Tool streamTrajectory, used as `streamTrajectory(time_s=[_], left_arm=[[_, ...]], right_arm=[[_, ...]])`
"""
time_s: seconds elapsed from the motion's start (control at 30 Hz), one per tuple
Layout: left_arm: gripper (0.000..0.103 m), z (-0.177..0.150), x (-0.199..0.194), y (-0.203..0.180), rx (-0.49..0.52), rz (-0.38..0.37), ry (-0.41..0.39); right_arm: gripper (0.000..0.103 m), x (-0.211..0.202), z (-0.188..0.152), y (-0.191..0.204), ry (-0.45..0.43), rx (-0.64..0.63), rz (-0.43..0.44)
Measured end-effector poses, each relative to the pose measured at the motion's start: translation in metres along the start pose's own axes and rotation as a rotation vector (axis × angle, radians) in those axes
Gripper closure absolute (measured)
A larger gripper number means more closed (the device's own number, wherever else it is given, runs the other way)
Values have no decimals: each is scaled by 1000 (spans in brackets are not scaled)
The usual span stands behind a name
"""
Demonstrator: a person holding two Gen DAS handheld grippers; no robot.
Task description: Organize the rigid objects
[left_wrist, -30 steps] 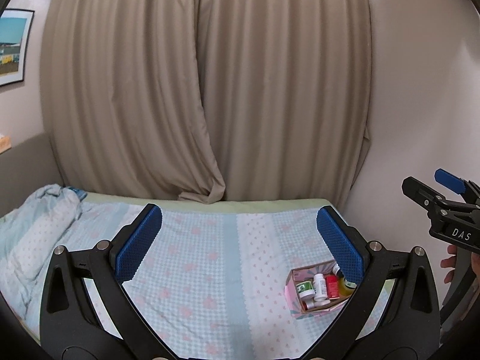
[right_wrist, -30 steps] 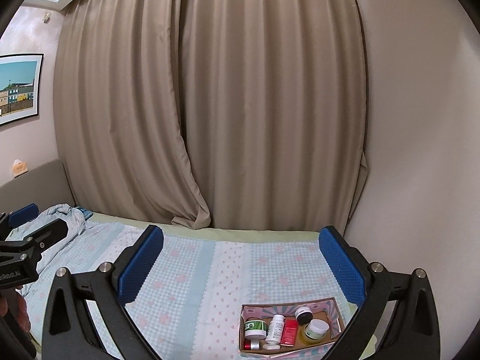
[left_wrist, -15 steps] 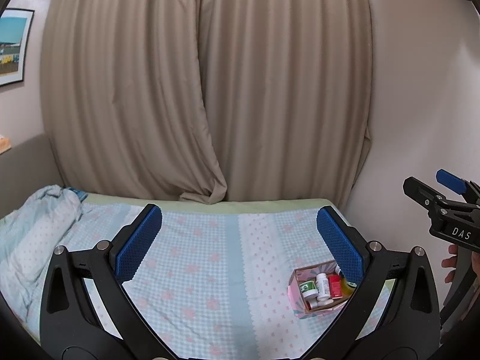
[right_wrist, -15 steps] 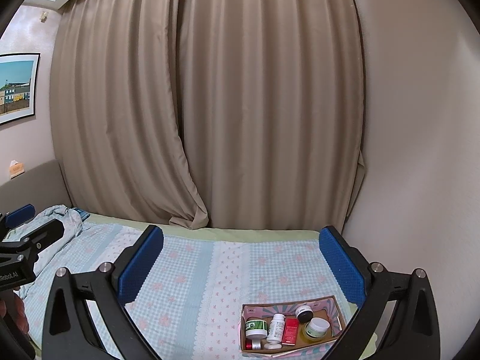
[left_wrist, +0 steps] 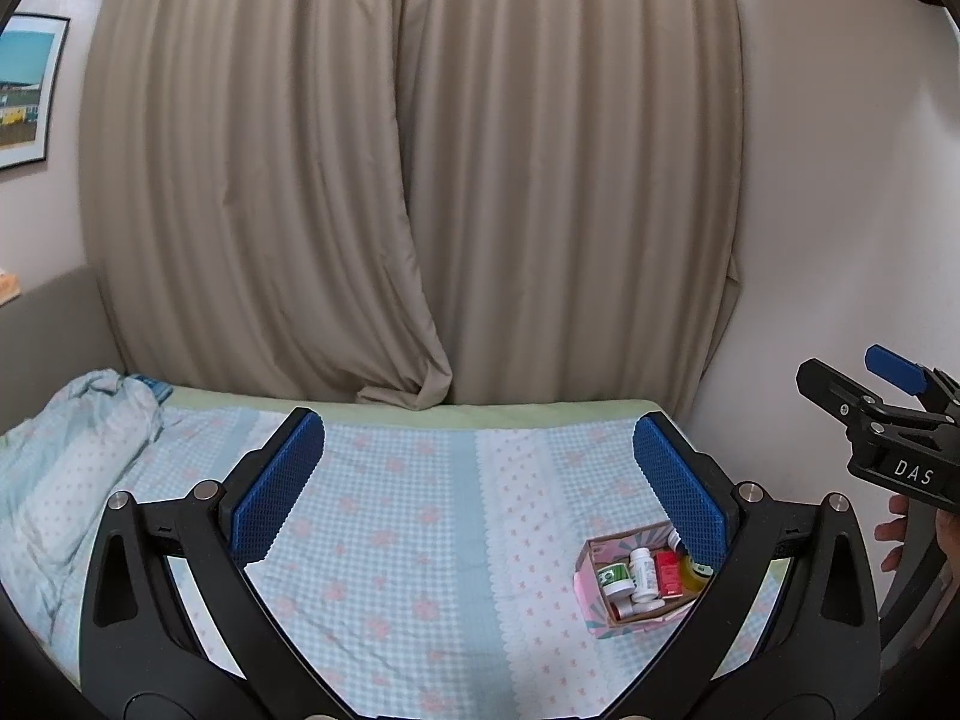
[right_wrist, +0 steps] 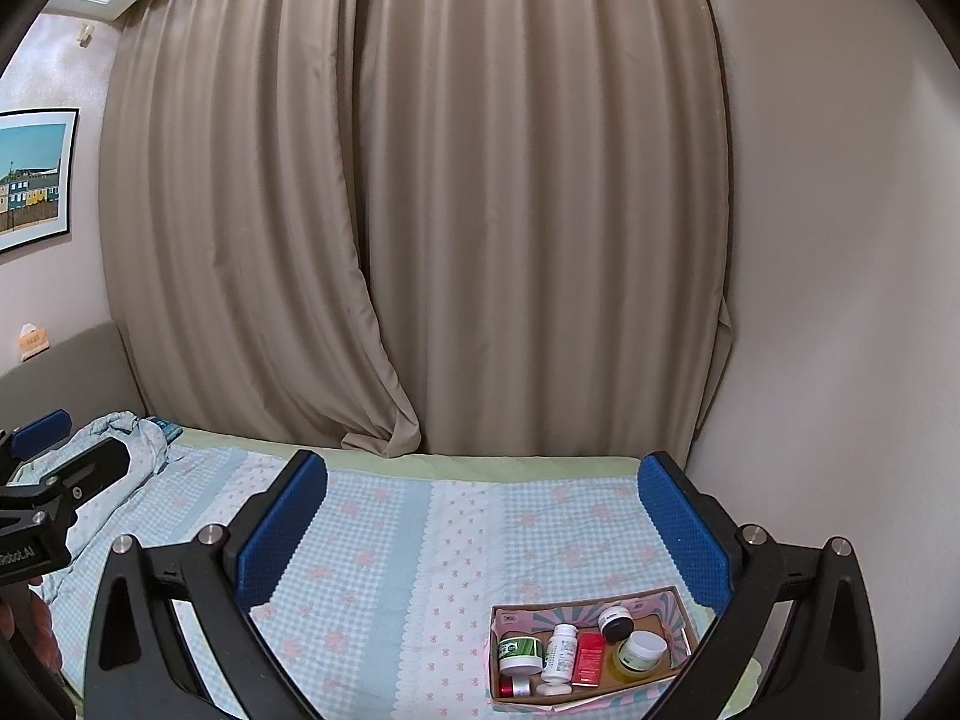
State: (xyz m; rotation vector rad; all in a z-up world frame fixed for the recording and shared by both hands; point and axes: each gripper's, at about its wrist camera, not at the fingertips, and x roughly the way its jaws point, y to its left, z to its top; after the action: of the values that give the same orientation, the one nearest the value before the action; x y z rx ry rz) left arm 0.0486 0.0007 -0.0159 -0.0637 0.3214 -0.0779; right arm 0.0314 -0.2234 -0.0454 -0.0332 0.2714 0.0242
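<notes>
A pink cardboard box (right_wrist: 672,600) lies on the bed at the lower right and holds several small items: a green-labelled jar (right_wrist: 519,653), a white pill bottle (right_wrist: 559,653), a red packet (right_wrist: 588,666), a black-lidded jar (right_wrist: 615,624) and a yellow jar (right_wrist: 639,651). The box also shows in the left wrist view (left_wrist: 585,591). My right gripper (right_wrist: 480,528) is open and empty, held above the bed behind the box. My left gripper (left_wrist: 474,480) is open and empty, to the left of the box.
The bed (left_wrist: 420,540) has a blue checked sheet with pink flowers. A crumpled blanket (left_wrist: 66,456) lies at its left end. Beige curtains (left_wrist: 408,180) hang behind it. A bare wall (right_wrist: 840,300) stands on the right, a framed picture (right_wrist: 33,177) on the left.
Both grippers have risen and drawn back a little, so the box sits slightly lower and smaller in view. Both stay open and empty.
</notes>
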Motion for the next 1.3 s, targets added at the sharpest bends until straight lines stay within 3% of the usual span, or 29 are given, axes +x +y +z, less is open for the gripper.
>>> streamTrajectory(time_s=[0.83, 1.1, 1.3], left_arm=[[0, -7, -9, -9, 21, -7, -13], [0, -7, -5, -7, 7, 63, -13], [0, -6, -8, -7, 7, 73, -38]], right_arm=[[0, -5, 1, 3, 1, 14, -14], [0, -7, 1, 4, 1, 13, -17], [0, -6, 1, 4, 3, 15, -16]])
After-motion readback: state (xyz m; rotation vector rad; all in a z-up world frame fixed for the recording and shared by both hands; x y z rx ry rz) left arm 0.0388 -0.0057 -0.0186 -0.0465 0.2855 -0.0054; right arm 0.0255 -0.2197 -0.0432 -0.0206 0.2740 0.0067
